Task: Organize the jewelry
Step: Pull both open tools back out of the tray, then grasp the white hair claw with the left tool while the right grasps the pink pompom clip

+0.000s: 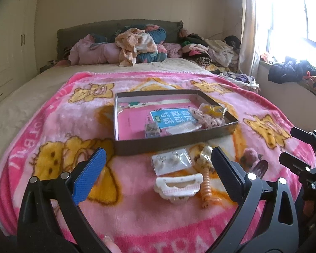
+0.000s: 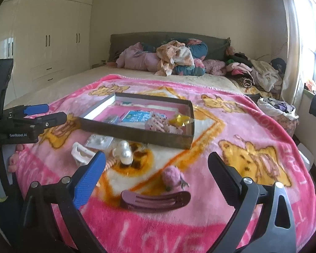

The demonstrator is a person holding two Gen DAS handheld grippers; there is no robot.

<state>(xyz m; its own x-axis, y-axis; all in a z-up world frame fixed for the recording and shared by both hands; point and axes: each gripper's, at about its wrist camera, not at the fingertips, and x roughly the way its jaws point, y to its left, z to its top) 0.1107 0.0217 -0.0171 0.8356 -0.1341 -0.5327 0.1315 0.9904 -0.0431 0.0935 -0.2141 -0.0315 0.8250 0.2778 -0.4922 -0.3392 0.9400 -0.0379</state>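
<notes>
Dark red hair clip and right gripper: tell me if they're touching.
Apart. The right wrist view shows the dark red hair clip lying on the pink blanket between the open fingers of the right gripper, with blanket visible either side.

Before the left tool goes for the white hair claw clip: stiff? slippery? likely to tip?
The white hair claw clip looks like rigid moulded plastic, so probably stiff and light. Its glossy curved shell may slip between flat pads. It lies on a plush pink blanket, so a push would likely drag or rock it rather than slide it.

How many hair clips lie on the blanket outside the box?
2: a white hair clip near the earring card, and a dark red hair clip nearest the right gripper. Others may be hidden.
</notes>
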